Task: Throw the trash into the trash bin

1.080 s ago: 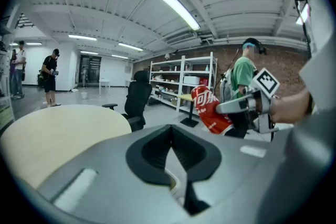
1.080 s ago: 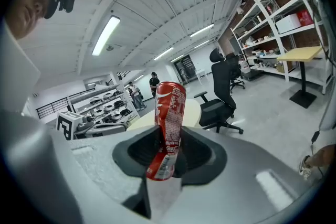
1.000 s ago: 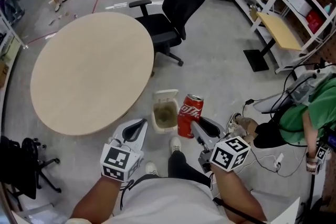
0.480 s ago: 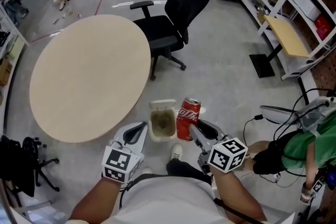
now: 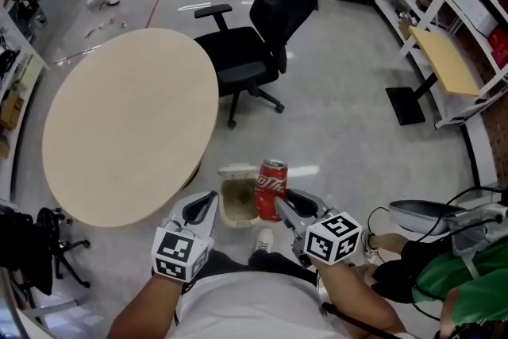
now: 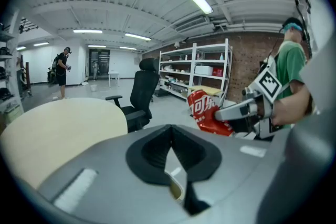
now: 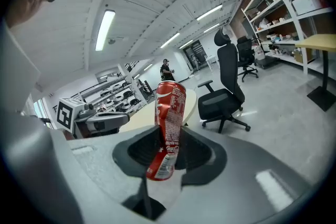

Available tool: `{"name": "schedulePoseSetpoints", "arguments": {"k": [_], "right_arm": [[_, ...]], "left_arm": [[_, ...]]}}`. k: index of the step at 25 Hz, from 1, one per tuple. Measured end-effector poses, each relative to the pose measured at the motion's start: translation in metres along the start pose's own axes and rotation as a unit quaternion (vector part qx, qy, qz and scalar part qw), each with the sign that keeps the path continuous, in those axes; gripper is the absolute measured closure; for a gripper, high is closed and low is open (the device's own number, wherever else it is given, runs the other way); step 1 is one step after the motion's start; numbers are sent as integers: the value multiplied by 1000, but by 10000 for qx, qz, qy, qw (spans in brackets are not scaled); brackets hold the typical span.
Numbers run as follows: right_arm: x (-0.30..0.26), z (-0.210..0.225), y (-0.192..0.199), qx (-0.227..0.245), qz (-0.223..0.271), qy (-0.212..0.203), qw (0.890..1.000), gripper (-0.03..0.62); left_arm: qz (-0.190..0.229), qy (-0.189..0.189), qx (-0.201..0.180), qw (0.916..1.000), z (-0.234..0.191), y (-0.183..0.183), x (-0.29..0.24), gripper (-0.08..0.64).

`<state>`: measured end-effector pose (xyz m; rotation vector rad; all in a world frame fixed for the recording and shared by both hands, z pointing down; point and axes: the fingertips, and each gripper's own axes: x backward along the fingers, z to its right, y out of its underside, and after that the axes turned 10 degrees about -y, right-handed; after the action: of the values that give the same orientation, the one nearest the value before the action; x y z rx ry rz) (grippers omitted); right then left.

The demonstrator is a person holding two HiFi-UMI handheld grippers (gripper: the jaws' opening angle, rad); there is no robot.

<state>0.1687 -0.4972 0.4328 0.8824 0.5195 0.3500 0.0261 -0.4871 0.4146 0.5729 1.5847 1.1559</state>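
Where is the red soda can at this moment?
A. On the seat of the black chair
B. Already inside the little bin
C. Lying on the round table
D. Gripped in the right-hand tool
D: the right gripper view shows the red can clamped between the jaws of the right gripper, and the head view shows it next to the open trash bin, not inside it.

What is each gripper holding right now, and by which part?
The right gripper holds the red soda can, jaws clamped across its lower half. The left gripper holds nothing; its jaws are together.
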Motion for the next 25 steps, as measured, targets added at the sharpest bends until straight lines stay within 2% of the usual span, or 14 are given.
{"name": "schedulePoseSetpoints", "arguments": {"k": [3,8,12,15,20,23,25], "right_arm": [[-9,13,23,-203,-228,22,9995,474],[-32,28,70,-612,-534,252,9964,474],[-51,48,115,-797,-953,504,9910,474],[-66,66,162,-1095,-1284,734,9829,474],[-93,98,232,-1544,-1763,1058,9664,474],[-105,112,257,-1715,-1969,1161,9583,474],[-118,123,263,-1687,-2045,1184,9569,474]], "left_arm": [[-339,143,278,9989,8,20,-14,552],[-929,427,271,9944,14,68,-34,552],[-1533,767,282,9848,23,125,-57,552],[-1973,937,279,9754,26,175,-72,552],[-2517,977,171,9627,14,243,-90,552],[-2704,921,247,9580,6,263,-101,552],[-2752,878,308,9569,1,270,-111,552]]}}
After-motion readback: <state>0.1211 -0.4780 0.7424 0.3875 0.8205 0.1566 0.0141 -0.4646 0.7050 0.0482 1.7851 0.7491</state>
